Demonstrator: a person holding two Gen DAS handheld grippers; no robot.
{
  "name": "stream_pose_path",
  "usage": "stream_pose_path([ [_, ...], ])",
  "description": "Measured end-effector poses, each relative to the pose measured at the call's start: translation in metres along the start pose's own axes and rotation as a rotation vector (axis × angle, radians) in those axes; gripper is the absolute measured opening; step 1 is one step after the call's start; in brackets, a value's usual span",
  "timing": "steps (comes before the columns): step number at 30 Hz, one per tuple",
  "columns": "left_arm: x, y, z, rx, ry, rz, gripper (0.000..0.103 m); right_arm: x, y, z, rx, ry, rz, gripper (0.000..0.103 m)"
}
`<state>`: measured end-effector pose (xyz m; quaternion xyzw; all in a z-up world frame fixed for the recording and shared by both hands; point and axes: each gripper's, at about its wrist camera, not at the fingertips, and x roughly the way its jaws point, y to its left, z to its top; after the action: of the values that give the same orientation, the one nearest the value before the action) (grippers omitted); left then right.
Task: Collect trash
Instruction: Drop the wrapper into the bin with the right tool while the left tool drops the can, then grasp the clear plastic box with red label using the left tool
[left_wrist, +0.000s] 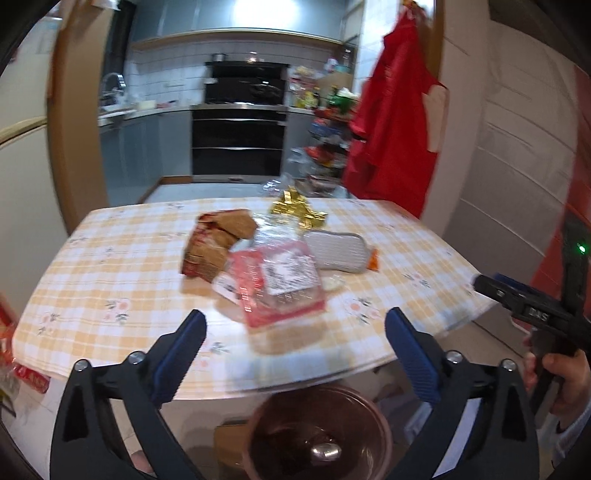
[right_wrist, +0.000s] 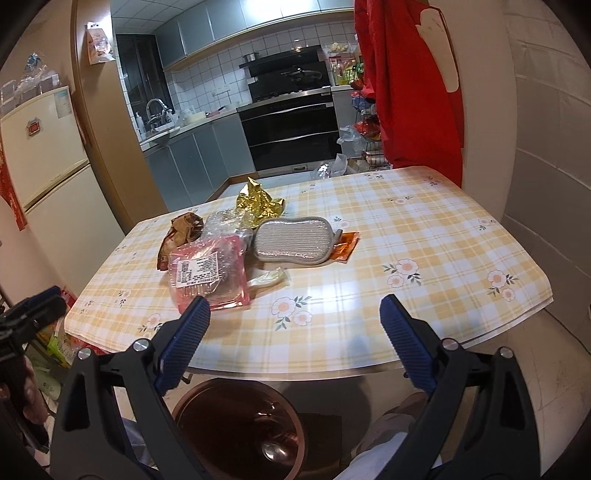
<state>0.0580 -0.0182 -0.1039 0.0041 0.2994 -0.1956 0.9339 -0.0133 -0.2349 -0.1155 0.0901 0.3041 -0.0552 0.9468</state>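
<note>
Trash lies in a heap on the checked table (left_wrist: 110, 280) (right_wrist: 424, 258): a pink clear plastic tray with a label (left_wrist: 280, 280) (right_wrist: 208, 273), a crumpled brown paper bag (left_wrist: 218, 240) (right_wrist: 181, 229), gold foil (left_wrist: 299, 210) (right_wrist: 260, 203), clear plastic wrap (right_wrist: 225, 223), an orange sachet (right_wrist: 345, 245) and a small pale wrapper (right_wrist: 267, 277). A grey sponge pad (left_wrist: 336, 251) (right_wrist: 293, 238) lies among them. A brown bin (left_wrist: 317, 432) (right_wrist: 240, 424) stands on the floor below the table's near edge. My left gripper (left_wrist: 295, 325) and right gripper (right_wrist: 295, 314) are open and empty, in front of the heap.
A red apron (left_wrist: 395, 122) (right_wrist: 417, 85) hangs at the table's far right. Behind are the kitchen doorway, an oven (left_wrist: 238, 140) and a fridge (right_wrist: 48, 155). Packets lie on the floor at the left (right_wrist: 59, 343). The right gripper's body shows in the left wrist view (left_wrist: 532, 314).
</note>
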Motion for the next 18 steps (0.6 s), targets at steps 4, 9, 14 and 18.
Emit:
stream_pose_path([
  [4,0.004,0.018,0.002,-0.024,0.014,0.079,0.097,0.003,-0.001,0.001,-0.008,0.002,-0.017,0.093],
  [9,0.006,0.046,0.005,-0.084,0.018,0.125,0.097,0.009,-0.001,0.002,-0.029,0.006,-0.038,0.093],
  [14,0.016,0.069,0.007,-0.141,0.035,0.145,0.097,0.022,-0.003,0.003,-0.028,0.025,-0.048,0.093],
  [18,0.031,0.078,0.006,-0.171,0.053,0.139,0.097,0.039,-0.006,0.002,-0.026,0.051,-0.058,0.093],
])
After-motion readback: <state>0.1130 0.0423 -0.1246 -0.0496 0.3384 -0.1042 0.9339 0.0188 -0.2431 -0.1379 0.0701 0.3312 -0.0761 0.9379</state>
